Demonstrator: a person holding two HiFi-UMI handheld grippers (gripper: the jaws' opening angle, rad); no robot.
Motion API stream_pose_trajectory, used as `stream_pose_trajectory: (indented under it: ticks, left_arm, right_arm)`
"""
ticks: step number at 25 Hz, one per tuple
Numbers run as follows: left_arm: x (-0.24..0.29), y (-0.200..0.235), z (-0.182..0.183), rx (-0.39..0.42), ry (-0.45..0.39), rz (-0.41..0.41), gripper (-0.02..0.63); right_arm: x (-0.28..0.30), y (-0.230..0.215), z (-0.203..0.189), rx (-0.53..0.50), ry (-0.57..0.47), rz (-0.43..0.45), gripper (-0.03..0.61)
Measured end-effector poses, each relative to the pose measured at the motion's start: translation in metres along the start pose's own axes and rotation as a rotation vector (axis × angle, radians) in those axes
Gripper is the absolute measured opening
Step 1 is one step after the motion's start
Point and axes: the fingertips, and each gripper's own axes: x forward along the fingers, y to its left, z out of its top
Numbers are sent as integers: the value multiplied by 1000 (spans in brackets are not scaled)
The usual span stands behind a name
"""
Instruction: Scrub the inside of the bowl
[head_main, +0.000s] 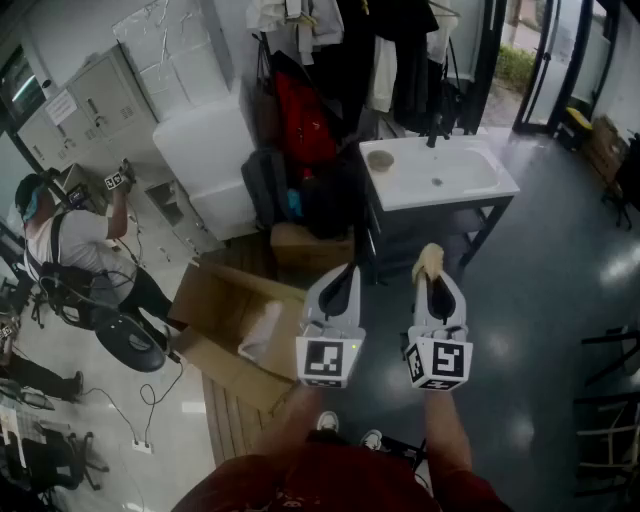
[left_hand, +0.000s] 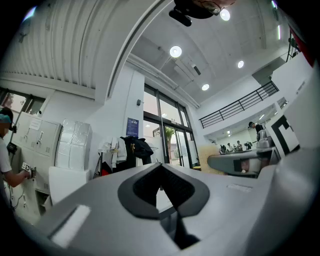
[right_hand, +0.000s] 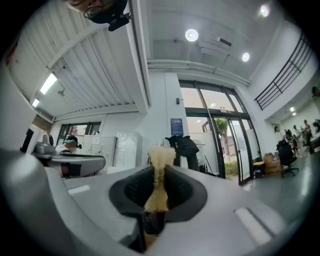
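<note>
right gripper (head_main: 436, 288) pinches a tan sponge (right_hand: 159, 175); left gripper (head_main: 342, 286) pressed together, empty; bowl (head_main: 380, 160) on the sink worktop (head_main: 470, 182) at twelve o'clock; print on the blue poster (right_hand: 176, 126) unreadable

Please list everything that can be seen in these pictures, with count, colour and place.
sink stand: one, white, straight ahead
bowl: one, beige, on the sink stand's left corner
open cardboard box: one, brown, floor at left
hanging clothes: several, dark and white, behind the sink stand
other person: one, far left
scrub pad: one, pale yellow, in the right gripper
left gripper: one, white, shut, empty
right gripper: one, white, shut on the scrub pad
</note>
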Motion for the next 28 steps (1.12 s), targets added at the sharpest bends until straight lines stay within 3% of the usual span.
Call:
stream_pose_trajectory:
  ticks: [8, 15, 21, 28]
  left_arm:
    - [-41, -86, 39, 7, -51, -11, 6]
    - [-52, -124, 47, 17, -47, -3, 6]
    - [-53, -131, 32, 5, -17, 16, 6]
    - [-26, -104, 17, 1, -26, 18, 6]
  right_arm:
    - [-87, -27, 28, -5, -17, 2, 49]
    - [-125, -47, 42, -8, -49, 9, 49]
    - [-129, -57, 39, 4, -58, 18, 49]
    - [-89, -51, 24, -4, -58, 24, 49]
